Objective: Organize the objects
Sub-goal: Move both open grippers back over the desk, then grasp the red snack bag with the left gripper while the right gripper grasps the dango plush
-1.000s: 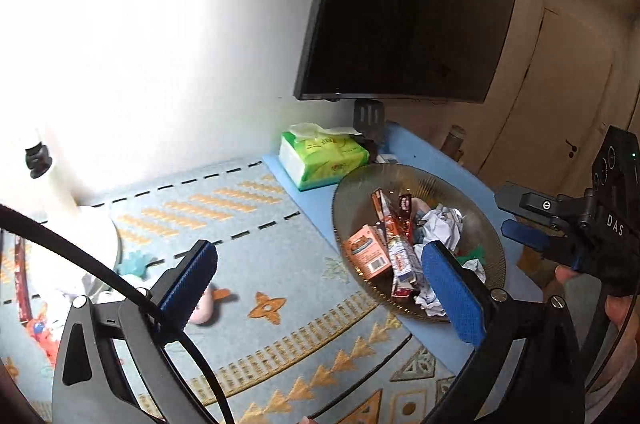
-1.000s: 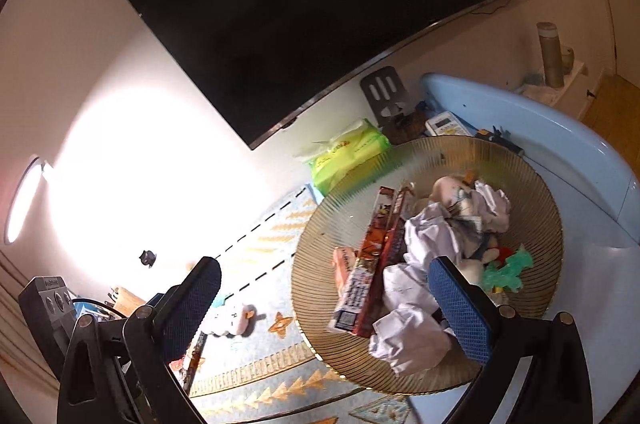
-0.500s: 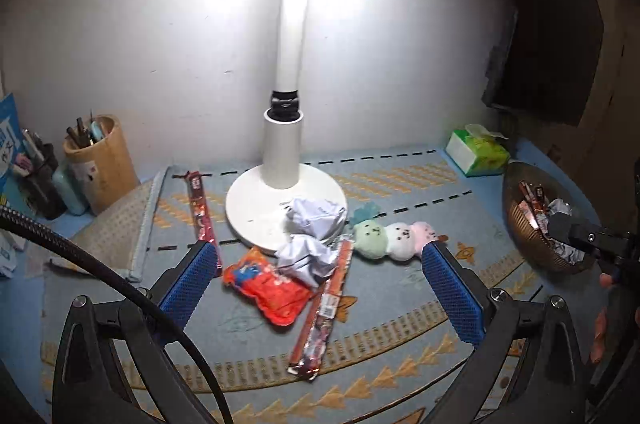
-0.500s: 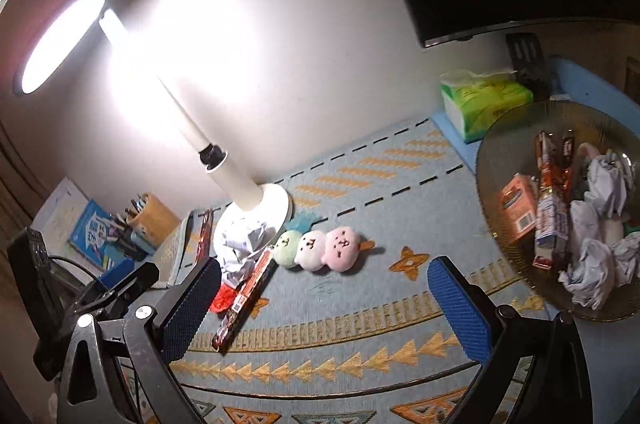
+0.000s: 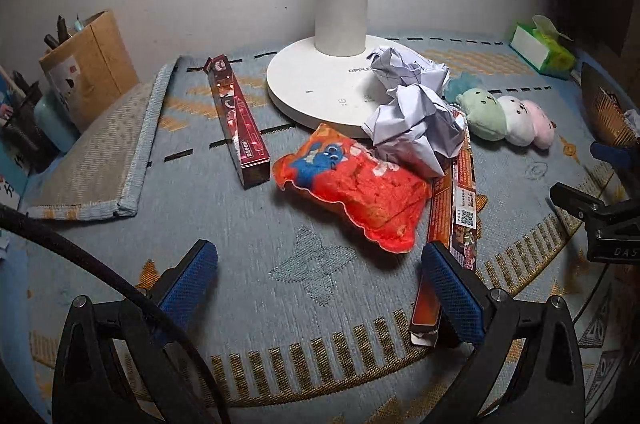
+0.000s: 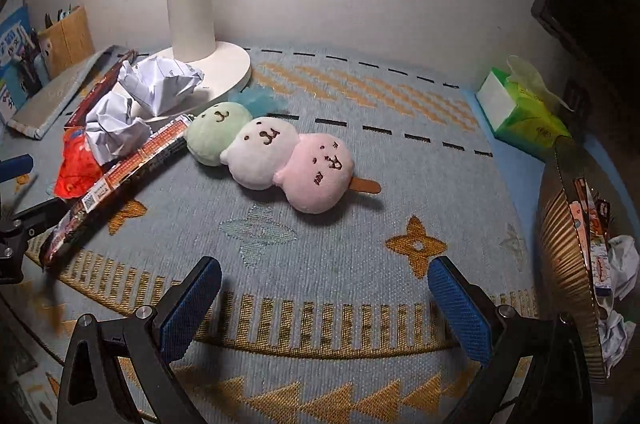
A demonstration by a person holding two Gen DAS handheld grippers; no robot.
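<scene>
My left gripper (image 5: 320, 284) is open and empty, low over the mat in front of a red snack bag (image 5: 352, 190). A long orange box (image 5: 452, 224) lies by its right finger. Two crumpled paper balls (image 5: 412, 112) sit by the lamp base; a dark red box (image 5: 238, 122) lies to the left. My right gripper (image 6: 324, 304) is open and empty, facing a three-ball plush skewer (image 6: 268, 152), also in the left wrist view (image 5: 508, 118). The brown bowl (image 6: 560, 236) of wrappers and paper is at the right.
A white lamp base (image 5: 320, 88) stands at the back. A green tissue pack (image 6: 520, 112) sits at the back right. A cardboard pen holder (image 5: 92, 64) and a folded mat corner (image 5: 100, 152) are at the left. A dark screen hangs on the right wall.
Both grippers have swung left from the bowl and dropped closer to the mat. The left now faces the snack bag and paper, the right the plush skewer.
</scene>
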